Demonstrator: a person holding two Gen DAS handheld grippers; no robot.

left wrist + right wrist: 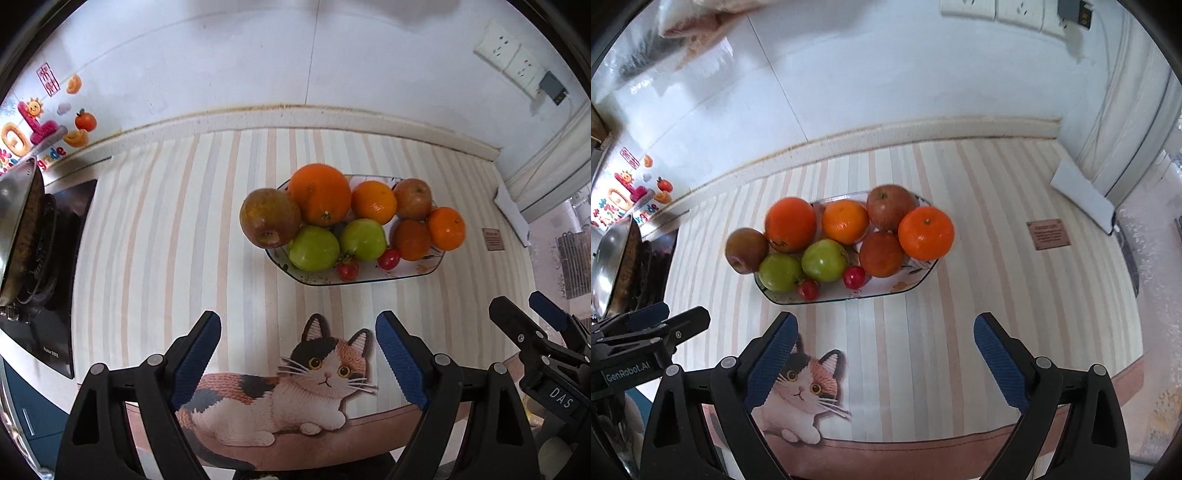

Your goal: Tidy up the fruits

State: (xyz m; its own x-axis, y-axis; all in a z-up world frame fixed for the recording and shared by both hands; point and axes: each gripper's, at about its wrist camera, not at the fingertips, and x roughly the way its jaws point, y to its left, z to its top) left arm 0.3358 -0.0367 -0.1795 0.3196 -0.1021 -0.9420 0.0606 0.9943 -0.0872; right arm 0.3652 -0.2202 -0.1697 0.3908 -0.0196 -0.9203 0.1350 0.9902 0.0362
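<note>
Here both of my grippers hang above the striped mat (155,229), tipped steeply down toward it, and I take the tray (369,278) of fruit as my landmark. My left gripper (297,360) sits on the near side of the tray, well apart from it, over the cat picture (280,391) printed on the mat; its jaws stand wide apart with nothing between them, the blue pads (195,360) bare. My right gripper (884,363) is also on the near side of the tray and clear of it, jaws spread wider still and empty, the mat's stripes showing plainly between the pads (997,365). From the left view my right gripper (532,314) appears off to the tray's near right; from the right view my left one (665,317) shows at the tray's near left. All the fruit lies in the tray: a big orange (319,194) at the far left with a brownish apple (269,218) beside it hanging over the tray's left end, two green apples (314,248) side by side at the near left, two small red fruits (347,268) in front of them by the near rim, a second orange (373,202) in the middle, a red apple (413,199) at the far right, and two more oranges (446,228) touching at the right end. A wok (16,221) sits on the stove well left of the tray.
</note>
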